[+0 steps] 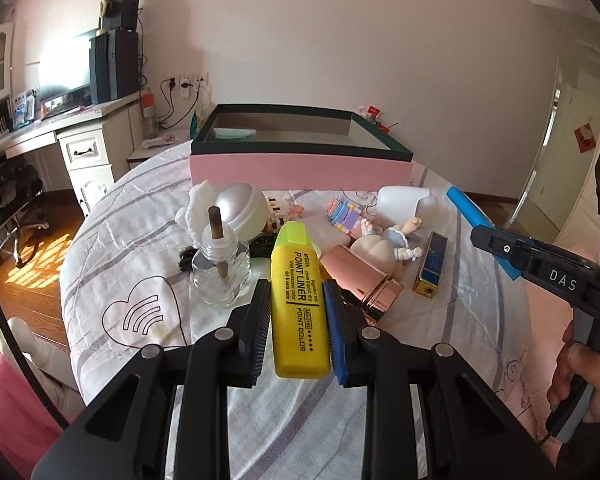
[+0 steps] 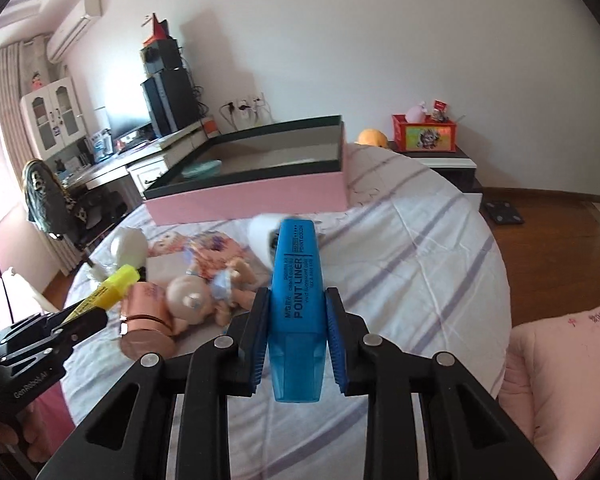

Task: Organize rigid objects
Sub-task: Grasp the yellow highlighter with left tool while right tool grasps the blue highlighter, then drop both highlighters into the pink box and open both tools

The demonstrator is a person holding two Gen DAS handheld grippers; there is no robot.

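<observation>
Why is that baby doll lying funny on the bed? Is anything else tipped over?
The baby doll lies face down among the clutter, not sitting up. The rose-gold tube lies on its side against it, and the white cup is tipped over too. The glass bottle stands upright. Nothing looks spilled or broken.

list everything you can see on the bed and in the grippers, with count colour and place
yellow highlighter: 1, yellow, held in left gripper
blue highlighter: 1, blue, held in right gripper
box: 1, pink with dark rim, open, far side of bed
glass bottle: 1, clear with a brown wick, left of the yellow highlighter
rose-gold cylinder: 1, lying right of the yellow highlighter
doll: 1, lying behind the cylinder
small blue and gold case: 1, right of doll
left gripper: 1, black, fingers shut
right gripper: 1, black, fingers shut
</observation>
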